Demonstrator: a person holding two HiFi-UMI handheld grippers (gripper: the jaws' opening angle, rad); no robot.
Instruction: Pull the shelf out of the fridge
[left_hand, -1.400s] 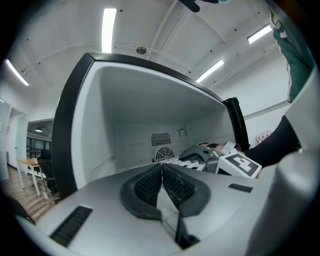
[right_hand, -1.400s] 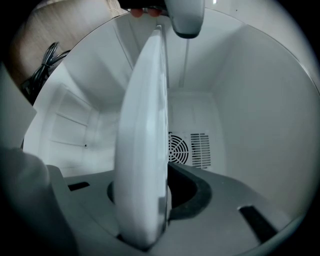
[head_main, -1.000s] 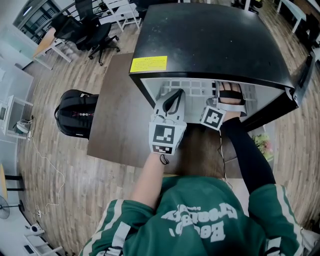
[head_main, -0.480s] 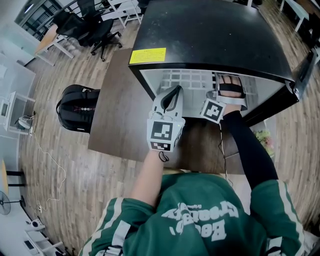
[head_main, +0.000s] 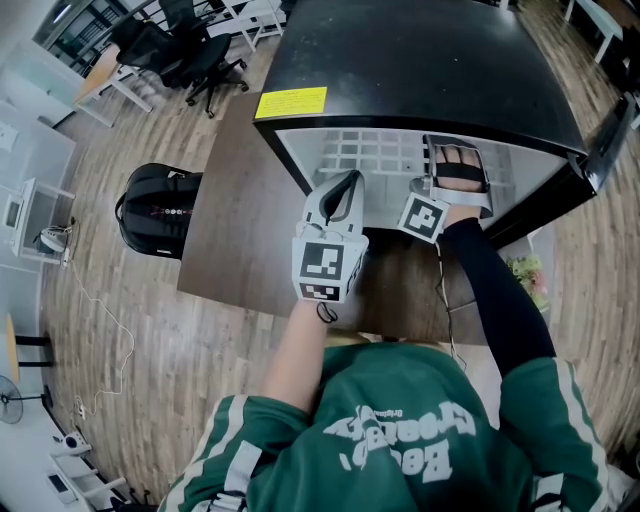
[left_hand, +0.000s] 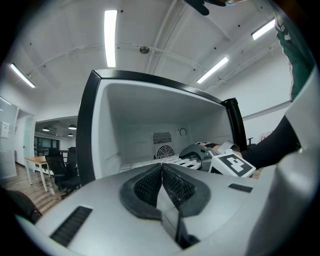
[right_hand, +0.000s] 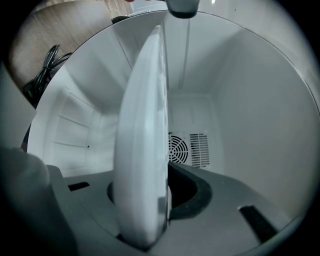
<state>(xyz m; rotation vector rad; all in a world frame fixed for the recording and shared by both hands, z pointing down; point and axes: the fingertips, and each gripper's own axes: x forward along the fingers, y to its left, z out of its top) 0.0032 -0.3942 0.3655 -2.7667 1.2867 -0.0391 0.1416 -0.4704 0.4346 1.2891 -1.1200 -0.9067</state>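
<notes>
At the open front of a black fridge (head_main: 430, 70) set on a brown table (head_main: 230, 230), the left gripper (head_main: 346, 184) is held just outside the opening, its jaws pressed together on nothing. To its right, the white slatted shelf (head_main: 375, 158) is seen lying inside the cabinet. The shelf's front rim is clamped between the jaws of the right gripper (right_hand: 155, 200), which is reached in at the right side. The step in hand is judged to be the draw-out itself. It would best be done with the rim pinched firmly and the shelf pulled straight toward the near side, level on its side ledges, so that it is not skewed and jammed. As the shelf is gripped off-centre, its left edge could be steadied by the idle left gripper.
</notes>
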